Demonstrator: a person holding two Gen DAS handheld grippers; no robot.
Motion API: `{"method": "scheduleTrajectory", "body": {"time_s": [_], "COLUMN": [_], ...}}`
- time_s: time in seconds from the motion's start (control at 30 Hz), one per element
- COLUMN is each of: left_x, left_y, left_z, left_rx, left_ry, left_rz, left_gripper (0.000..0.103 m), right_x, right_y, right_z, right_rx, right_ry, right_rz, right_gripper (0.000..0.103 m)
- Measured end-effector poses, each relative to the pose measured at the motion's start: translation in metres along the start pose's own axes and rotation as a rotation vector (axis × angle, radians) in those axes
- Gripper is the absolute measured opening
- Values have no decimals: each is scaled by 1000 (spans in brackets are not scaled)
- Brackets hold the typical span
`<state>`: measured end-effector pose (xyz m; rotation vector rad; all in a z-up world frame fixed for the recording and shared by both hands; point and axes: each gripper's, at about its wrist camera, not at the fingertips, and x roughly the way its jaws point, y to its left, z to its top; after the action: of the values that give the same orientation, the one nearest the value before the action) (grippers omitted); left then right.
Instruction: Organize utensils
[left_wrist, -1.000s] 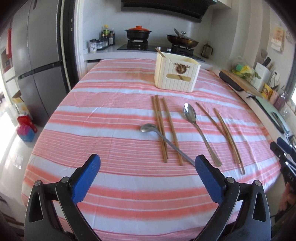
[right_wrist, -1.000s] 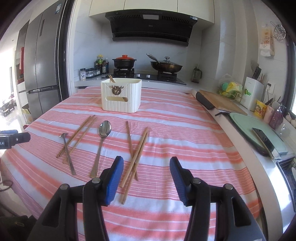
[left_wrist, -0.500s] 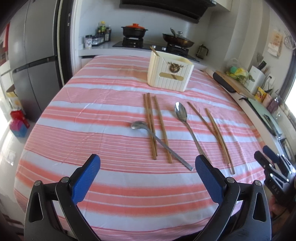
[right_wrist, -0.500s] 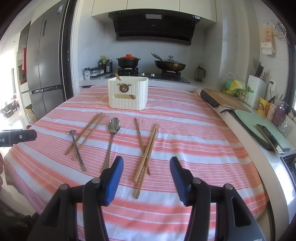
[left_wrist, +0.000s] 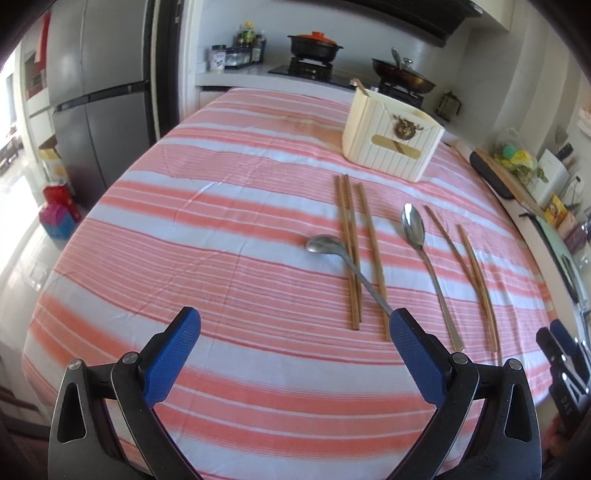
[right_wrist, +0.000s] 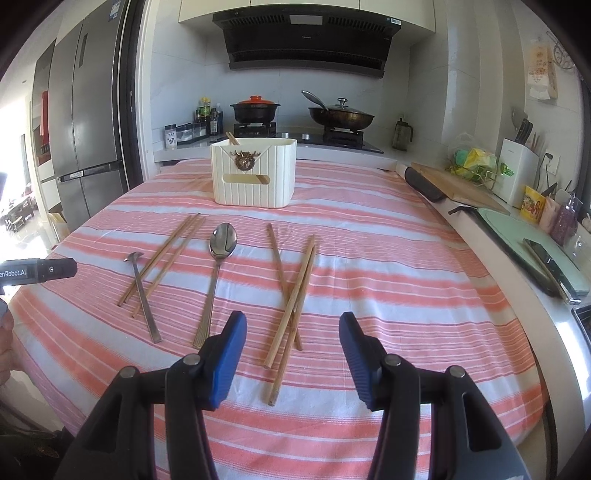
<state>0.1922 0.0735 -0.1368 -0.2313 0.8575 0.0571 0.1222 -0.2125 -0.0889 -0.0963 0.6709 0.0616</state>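
Showing a pink-and-white striped tablecloth (right_wrist: 369, 258) from the right wrist view: at far left the left gripper (left_wrist: 295, 325) pokes in, its jaws spread wide and empty. Moving right lie a ladle (right_wrist: 142, 291), three chopsticks (right_wrist: 166, 258), a spoon (right_wrist: 218, 266), then three crossed chopsticks (right_wrist: 291, 291). Above centre stands a cream utensil holder (right_wrist: 255, 173). At the bottom, the right gripper (right_wrist: 293, 325) is half open, holding nothing.

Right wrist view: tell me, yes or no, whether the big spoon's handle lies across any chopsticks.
No. The big spoon lies alone on the striped cloth, clear of the left chopsticks and the right chopsticks.
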Motion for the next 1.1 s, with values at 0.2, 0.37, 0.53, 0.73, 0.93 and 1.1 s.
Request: {"method": "scheduleTrajectory", "body": {"time_s": [0.2, 0.37, 0.53, 0.73, 0.93, 1.1], "left_x": [13, 24, 50, 87, 75, 59], "left_y": [6, -14, -34, -53, -17, 14], "left_z": [-5, 0, 17, 34, 33, 27], "left_rx": [-39, -2, 13, 49, -59, -111], "left_ry": [45, 64, 66, 89, 88, 73], "left_rz": [18, 6, 47, 119, 80, 111], "left_gripper": [102, 102, 102, 101, 101, 101], "right_x": [12, 15, 17, 17, 29, 59], "right_y": [-8, -5, 3, 6, 51, 104], "right_z": [-5, -5, -9, -12, 1, 9], "right_rx": [31, 27, 4, 0, -164, -328], "right_ry": [45, 48, 57, 72, 102, 131], "right_rz": [11, 36, 53, 74, 267, 363], "right_gripper": [53, 53, 53, 53, 53, 46]}}
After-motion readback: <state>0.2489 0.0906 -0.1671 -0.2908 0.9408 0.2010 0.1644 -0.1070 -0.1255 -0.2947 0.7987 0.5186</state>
